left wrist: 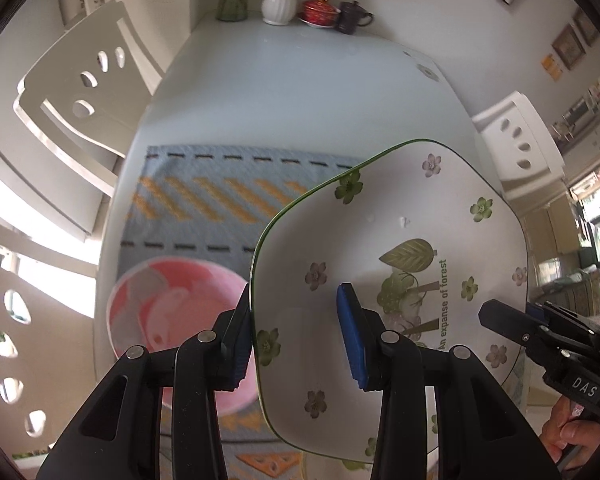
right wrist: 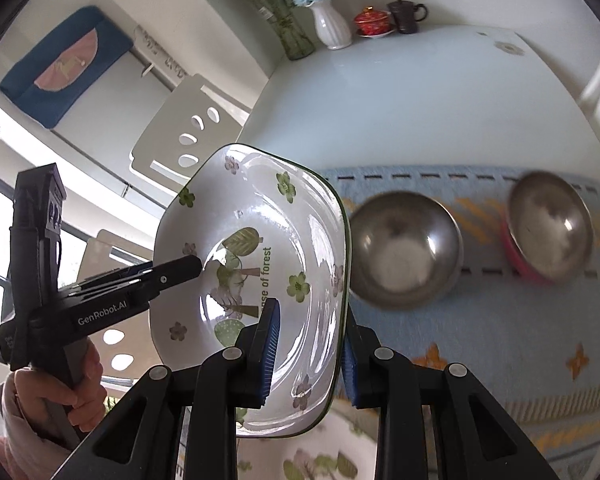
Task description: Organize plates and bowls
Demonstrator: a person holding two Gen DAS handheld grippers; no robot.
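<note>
Both tools (left wrist: 296, 332) (right wrist: 310, 350) clamp floral plate (left wrist: 400, 208) rim.

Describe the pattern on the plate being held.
White plate with a thin green rim, scattered green and mauve flowers, a leaf-and-trees picture and green lettering; clearest in the right wrist view.

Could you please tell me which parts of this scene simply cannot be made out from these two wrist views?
- Left wrist view: the pink bowl is blurred, and the left gripper covers its near side.
- Left wrist view: the mat under the plate is hidden.
- Right wrist view: the two steel bowls are blurred; whatever pink thing lies under the far one is unclear.
- Right wrist view: the plate's near rim sits behind the right gripper.
</note>
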